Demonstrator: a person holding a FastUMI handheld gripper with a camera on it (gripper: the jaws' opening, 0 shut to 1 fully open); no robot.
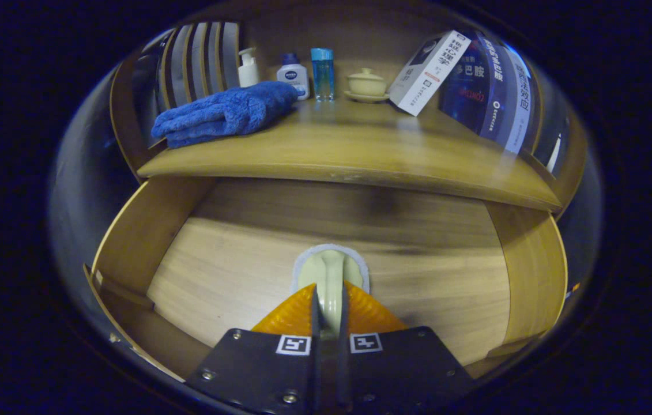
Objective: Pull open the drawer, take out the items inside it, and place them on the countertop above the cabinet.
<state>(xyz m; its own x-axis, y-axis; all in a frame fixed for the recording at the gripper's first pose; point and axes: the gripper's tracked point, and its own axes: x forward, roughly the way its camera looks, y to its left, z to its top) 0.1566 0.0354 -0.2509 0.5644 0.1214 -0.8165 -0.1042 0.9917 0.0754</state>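
1. Wooden was the whole cabinet: the drawer [147, 230] stood pulled open below, and the tabletop [360, 155] lay above and beyond it.
2. On the left of the tabletop lay a folded blue towel [225, 114]. To its right, along the back, stood a white pump bottle [248, 69], a small white bottle with a blue cap [293, 75], a clear blue bottle [322, 74] and a lidded cream cup on a saucer [366, 85]. A white box [429, 72] leaned on the right.
3. The fingers [329, 302] were closed on a pale brush [330, 276], one on each side of its handle.
4. The long axis of the brush ran straight forward along the fingers, and its rounded head with light bristles pointed away from them, over the drawer floor.
5. In my judgement, the next move needed a lift up and forward, because the free part of the tabletop lay ahead of the fingers, to the right of the towel.
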